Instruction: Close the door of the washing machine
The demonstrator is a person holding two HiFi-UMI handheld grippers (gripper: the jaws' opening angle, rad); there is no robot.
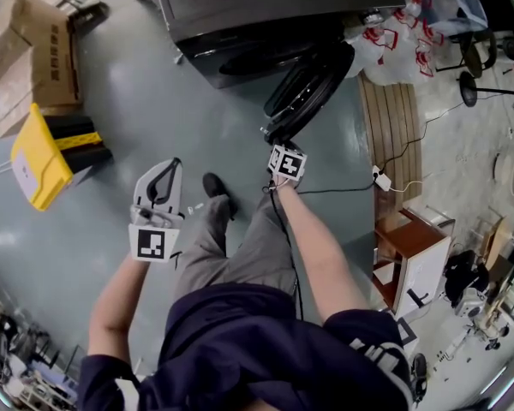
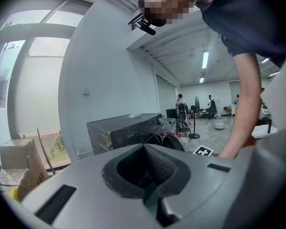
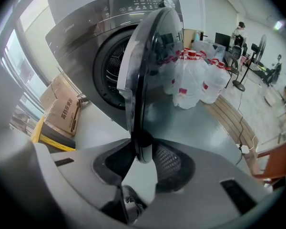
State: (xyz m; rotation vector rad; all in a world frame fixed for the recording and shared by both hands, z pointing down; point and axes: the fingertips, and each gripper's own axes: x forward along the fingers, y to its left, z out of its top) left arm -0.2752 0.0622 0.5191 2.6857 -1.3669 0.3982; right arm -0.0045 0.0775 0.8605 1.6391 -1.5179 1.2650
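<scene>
Plainly the door [image 3: 152, 66] is a stiff, fairly heavy hinged disc that should swing rather than bend, and its smooth, likely slippery rim is the natural place to hold. The right tool [image 3: 145, 159] has its jaws pinched on the lowest part of that rim, which stands edge-on straight ahead of it, while the left tool [image 2: 144, 156], well off to the side, is closed on nothing. Beyond the right tool, left of the door, the drum [image 3: 115, 66] of the washing machine [image 3: 86, 37] shows no laundry, and the water jugs [image 3: 193, 78] to the door's right look filled.
</scene>
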